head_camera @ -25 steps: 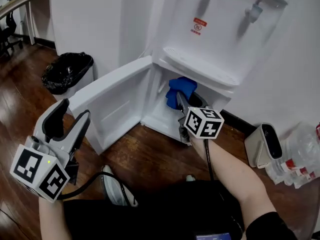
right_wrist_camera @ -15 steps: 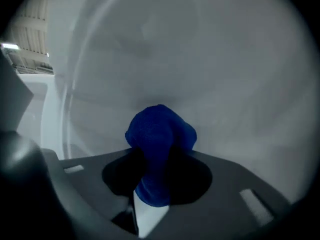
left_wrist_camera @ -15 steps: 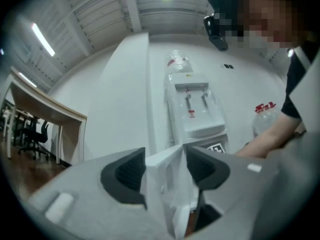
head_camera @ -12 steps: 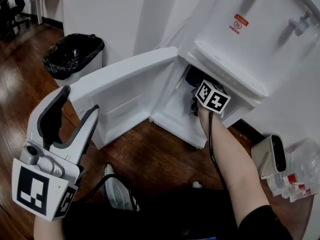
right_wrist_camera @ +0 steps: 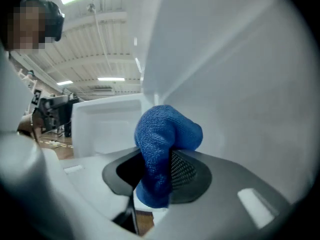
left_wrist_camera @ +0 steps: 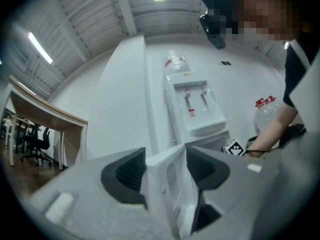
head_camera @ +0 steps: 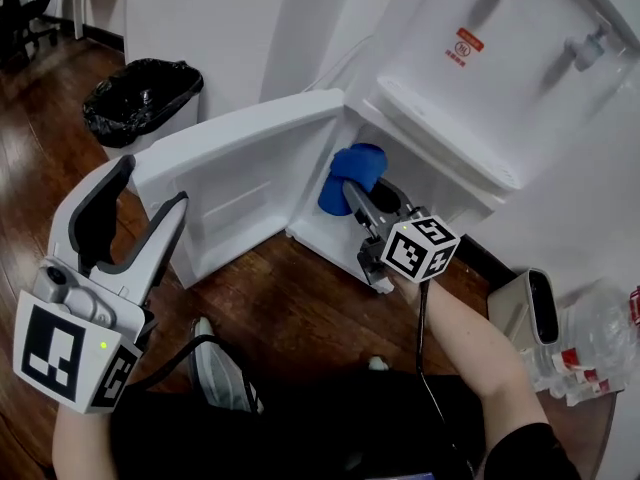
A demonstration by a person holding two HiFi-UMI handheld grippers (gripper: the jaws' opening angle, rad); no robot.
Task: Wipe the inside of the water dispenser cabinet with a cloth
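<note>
**A:** How much of the water dispenser (head_camera: 470,78) shows?

**B:** Only its front with two taps. The frame cuts off the top. Below, its door (head_camera: 240,183) stands swung open to the left. The inside of the cabinet (head_camera: 325,230) is mostly hidden behind the right tongs (head_camera: 358,196).

**A:** Anything around it?

**B:** A bin (head_camera: 140,103) with a black bag stands by the wall, well left of the door. Some plastic bottles (head_camera: 600,338) lie at the right edge, cut off.

**A:** And the tongs?

**B:** The left tongs (head_camera: 148,193) are low on the left, spread, with nothing between them. The right ones pinch a blue cloth (head_camera: 352,168) at the cabinet's mouth, and the cloth covers their tips. Whether it touches an inner wall I cannot tell.
</note>
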